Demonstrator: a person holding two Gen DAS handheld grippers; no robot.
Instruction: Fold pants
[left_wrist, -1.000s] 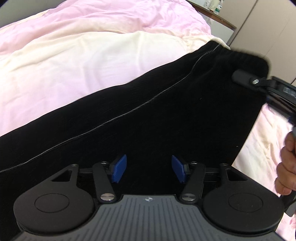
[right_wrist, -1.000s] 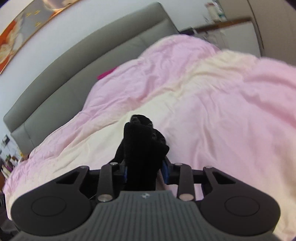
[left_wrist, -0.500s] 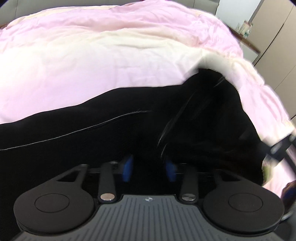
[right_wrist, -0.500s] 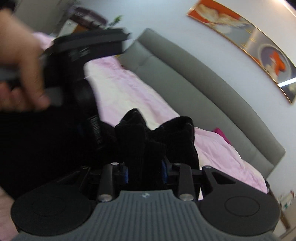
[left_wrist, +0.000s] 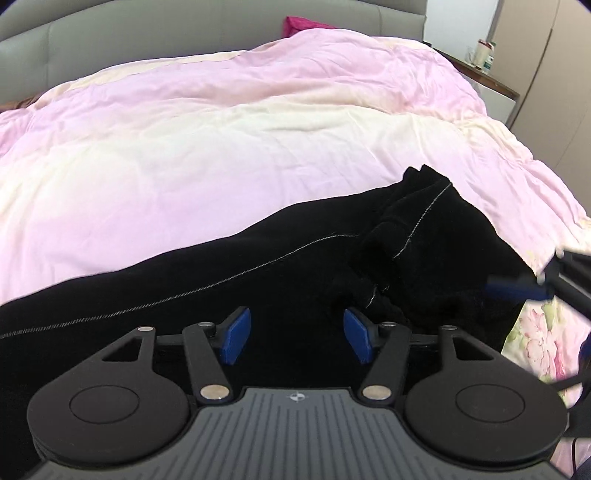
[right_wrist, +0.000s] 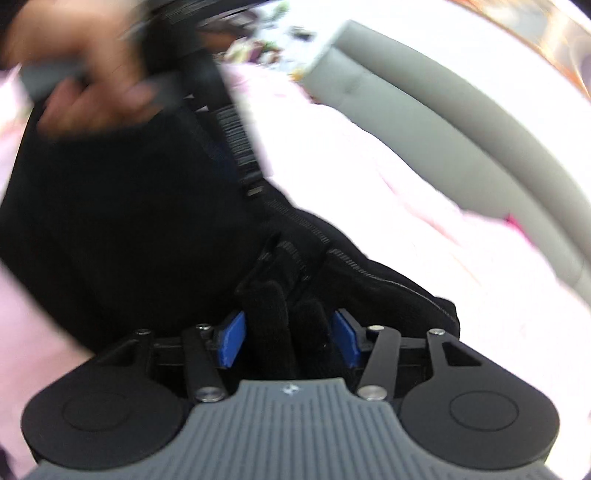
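Black pants (left_wrist: 229, 295) with a thin grey side seam lie across the pink and cream duvet (left_wrist: 221, 147), with a bunched fold (left_wrist: 417, 236) at the right end. My left gripper (left_wrist: 297, 339) is open just above the black cloth, nothing between its blue pads (left_wrist: 236, 334). In the right wrist view, which is blurred, my right gripper (right_wrist: 290, 341) is open with folds of the pants (right_wrist: 147, 229) standing loosely between its blue pads (right_wrist: 232, 341). The right gripper's tip also shows at the right edge of the left wrist view (left_wrist: 517, 291).
A grey padded headboard (left_wrist: 184, 29) runs along the far side of the bed. A nightstand with bottles (left_wrist: 484, 62) stands at the far right beside a wardrobe. A hand holding the left gripper (right_wrist: 85, 88) shows blurred at the upper left of the right wrist view.
The right gripper, shut on the pants before, has opened. The left gripper closed briefly and is open again. The lifted end of the pants now lies bunched on the duvet.
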